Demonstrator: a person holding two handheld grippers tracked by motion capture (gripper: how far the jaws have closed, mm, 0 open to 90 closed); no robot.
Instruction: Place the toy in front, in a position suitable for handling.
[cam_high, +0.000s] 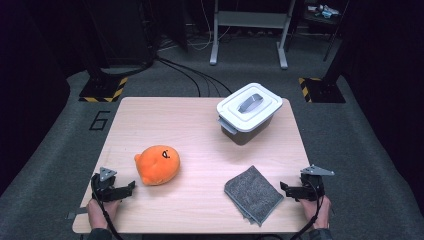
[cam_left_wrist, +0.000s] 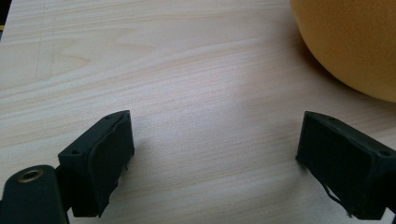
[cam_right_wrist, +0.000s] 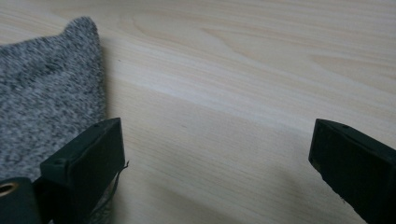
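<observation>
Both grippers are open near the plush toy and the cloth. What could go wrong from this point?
1. The orange plush toy is round and soft; the open left gripper beside it may pinch only fabric, or nudge it so it rolls.
2. The folded grey cloth lies flat near the table front edge; the open right gripper may catch just the top layer, unfolding it or dragging it over the edge.
3. The white lidded bin sits at the far edge; a push could tip it off.
</observation>
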